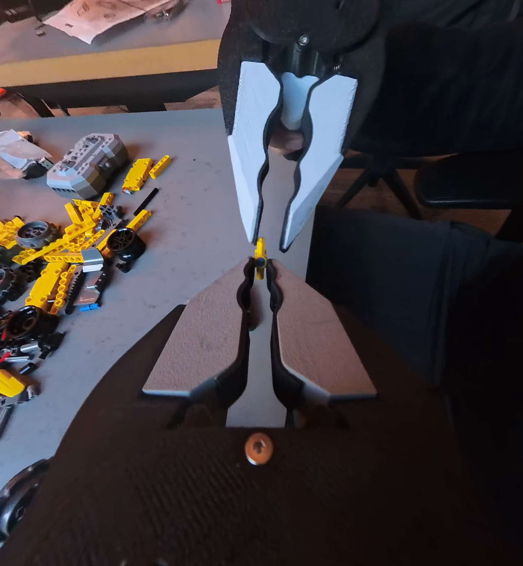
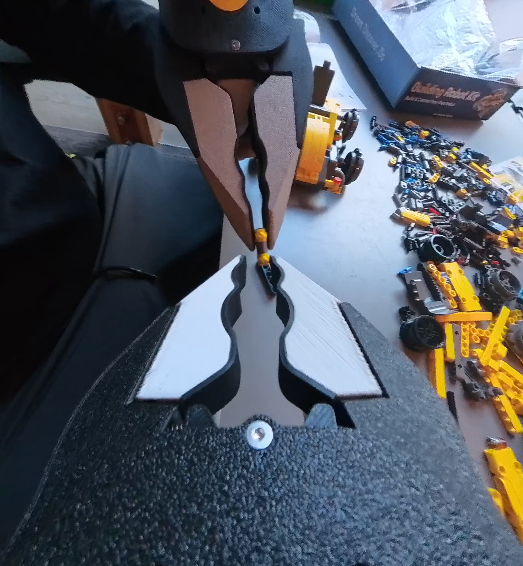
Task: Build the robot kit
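1. Pinching a small yellow connector piece (image 1: pixel 260 258) at their very tips, the fingers of the left gripper (image 1: pixel 260 263) stand nearly closed, with a narrow gap running back between them toward the gripper body.
2. Just past those tips, the right gripper (image 1: pixel 266 245) comes in from the opposite side, tip to tip with the left one; its pale fingers (image 1: pixel 248 171) are spread a little, and the left-hand one touches or nearly touches the top of the yellow piece.
3. In the right wrist view, a short black beam (image 2: pixel 267 277) lies against the inner face of the right gripper's (image 2: pixel 258 260) right-hand finger. The other finger is clear of it, so I cannot tell whether it is gripped.
4. The beam's far end meets the yellow piece (image 2: pixel 263 258) held between the brown fingers (image 2: pixel 223 171) of the left gripper (image 2: pixel 260 242).
5. Below the tips lies the grey table (image 1: pixel 186 232), near its edge.
6. Well off to the left of the left gripper's fingers, a heap of yellow beams (image 1: pixel 67 242) and black wheels (image 1: pixel 122 240) is spread out.
7. Farther off sit a grey motor block (image 1: pixel 85 165) and, in the right wrist view, a part-built yellow vehicle (image 2: pixel 324 147) and a dark cardboard box (image 2: pixel 431 61).
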`<state>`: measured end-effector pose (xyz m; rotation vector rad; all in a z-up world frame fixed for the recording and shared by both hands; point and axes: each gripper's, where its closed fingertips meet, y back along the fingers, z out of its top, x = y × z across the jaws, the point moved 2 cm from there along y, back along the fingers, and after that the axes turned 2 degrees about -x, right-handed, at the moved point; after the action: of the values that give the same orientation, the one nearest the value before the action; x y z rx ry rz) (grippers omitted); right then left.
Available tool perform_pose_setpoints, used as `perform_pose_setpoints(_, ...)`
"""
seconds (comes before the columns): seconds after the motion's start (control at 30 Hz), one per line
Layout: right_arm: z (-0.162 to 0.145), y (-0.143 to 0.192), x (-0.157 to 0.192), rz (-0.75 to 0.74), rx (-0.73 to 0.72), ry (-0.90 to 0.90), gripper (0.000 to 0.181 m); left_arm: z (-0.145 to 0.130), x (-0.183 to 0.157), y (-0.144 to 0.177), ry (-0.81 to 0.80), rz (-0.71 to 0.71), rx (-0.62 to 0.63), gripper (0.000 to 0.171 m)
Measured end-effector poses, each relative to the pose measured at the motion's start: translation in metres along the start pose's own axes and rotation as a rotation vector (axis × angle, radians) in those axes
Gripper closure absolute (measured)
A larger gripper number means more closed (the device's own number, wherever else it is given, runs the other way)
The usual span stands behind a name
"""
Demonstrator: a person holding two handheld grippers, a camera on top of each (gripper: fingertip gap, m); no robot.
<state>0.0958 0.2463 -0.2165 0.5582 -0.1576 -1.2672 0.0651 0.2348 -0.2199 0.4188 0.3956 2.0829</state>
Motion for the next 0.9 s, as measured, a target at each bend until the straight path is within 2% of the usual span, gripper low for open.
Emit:
perform_pose_setpoints(0.3,0.001,-0.002,0.001,-0.013,0.01,0.02,0.174,0.001,-0.005,0.001,-0.02,0.006,-0.022,0.168)
perform_pose_setpoints(0.37,0.001,-0.003,0.003,-0.001,0.013,0.022,0.166,0.002,-0.004,0.001,-0.026,0.018,-0.032,0.168)
perform_pose_setpoints(0.43,0.001,-0.003,0.003,-0.007,0.014,0.028,0.166,0.003,-0.005,0.002,-0.026,0.012,-0.04,0.168)
perform_pose_setpoints(0.7,0.002,-0.006,0.004,-0.008,0.007,0.034,0.174,0.003,-0.006,0.003,0.03,-0.01,-0.065,0.168)
perform_pose_setpoints(0.8,-0.002,-0.005,0.0,-0.031,0.023,0.02,0.175,-0.002,-0.003,0.002,0.063,0.012,-0.026,0.168)
perform_pose_setpoints(0.9,-0.014,-0.002,-0.008,-0.067,0.062,-0.018,0.175,-0.016,0.0,0.002,0.154,0.001,0.084,0.15)
